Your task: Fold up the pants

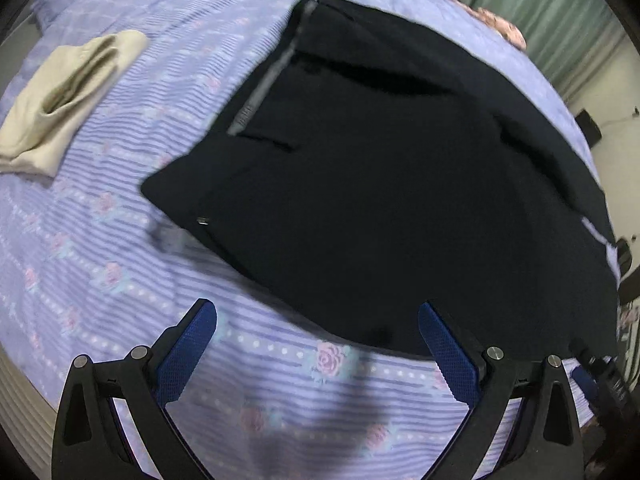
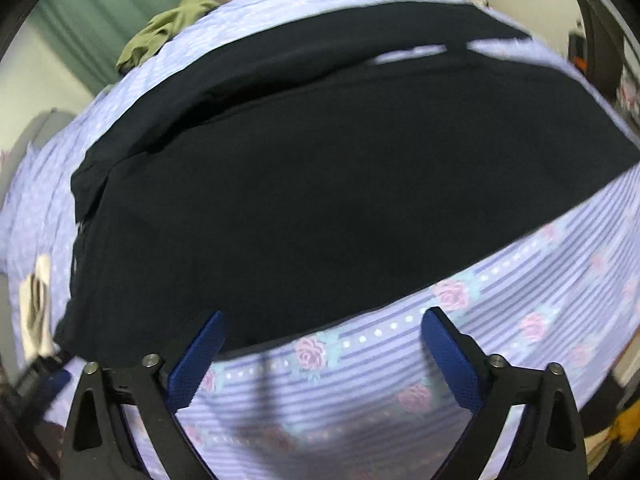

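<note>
Dark navy pants flat on floral bedsheet; left claw, right claw wide, empty

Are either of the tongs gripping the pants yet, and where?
No. Left tongs and right tongs are open and empty, above the near edge of the black pants.

near edge: bare bed sheet lies under the wide-apart left claw and right claw; nothing between the fingers.
middle: pants spread flat and low, covering most of the bed.
left end: folded beige cloth, well apart from the pants, with an open strip of sheet between.
far edge: green garment bunched up.
</note>
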Demonstrator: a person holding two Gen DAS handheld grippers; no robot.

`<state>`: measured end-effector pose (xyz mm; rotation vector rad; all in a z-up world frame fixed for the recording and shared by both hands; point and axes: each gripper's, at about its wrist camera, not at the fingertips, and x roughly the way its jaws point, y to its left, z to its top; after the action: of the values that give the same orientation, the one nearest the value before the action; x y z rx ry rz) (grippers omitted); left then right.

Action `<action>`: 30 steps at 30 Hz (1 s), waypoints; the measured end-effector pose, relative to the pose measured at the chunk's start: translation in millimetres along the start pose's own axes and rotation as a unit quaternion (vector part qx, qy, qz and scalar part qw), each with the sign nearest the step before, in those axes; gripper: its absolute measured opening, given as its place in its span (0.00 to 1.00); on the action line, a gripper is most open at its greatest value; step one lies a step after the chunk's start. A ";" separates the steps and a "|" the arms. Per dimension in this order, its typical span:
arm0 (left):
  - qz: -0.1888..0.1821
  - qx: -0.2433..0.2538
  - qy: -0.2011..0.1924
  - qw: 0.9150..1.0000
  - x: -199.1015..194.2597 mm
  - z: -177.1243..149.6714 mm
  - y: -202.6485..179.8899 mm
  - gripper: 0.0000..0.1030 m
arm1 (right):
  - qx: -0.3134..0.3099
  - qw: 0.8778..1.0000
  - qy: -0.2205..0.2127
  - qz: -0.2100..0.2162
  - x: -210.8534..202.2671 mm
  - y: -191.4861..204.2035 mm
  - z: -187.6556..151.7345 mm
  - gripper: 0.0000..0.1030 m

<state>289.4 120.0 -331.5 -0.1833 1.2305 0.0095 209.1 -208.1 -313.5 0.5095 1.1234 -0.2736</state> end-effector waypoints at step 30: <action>-0.021 0.004 -0.086 0.996 -114.9 30.7 -30.0 0.06 | -0.102 0.994 -0.050 0.000 -81.7 24.3 67.9 0.08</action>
<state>282.8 105.4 -209.8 -0.1975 1.0551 -0.0170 239.6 -226.1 -210.4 0.3116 1.0403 -0.1804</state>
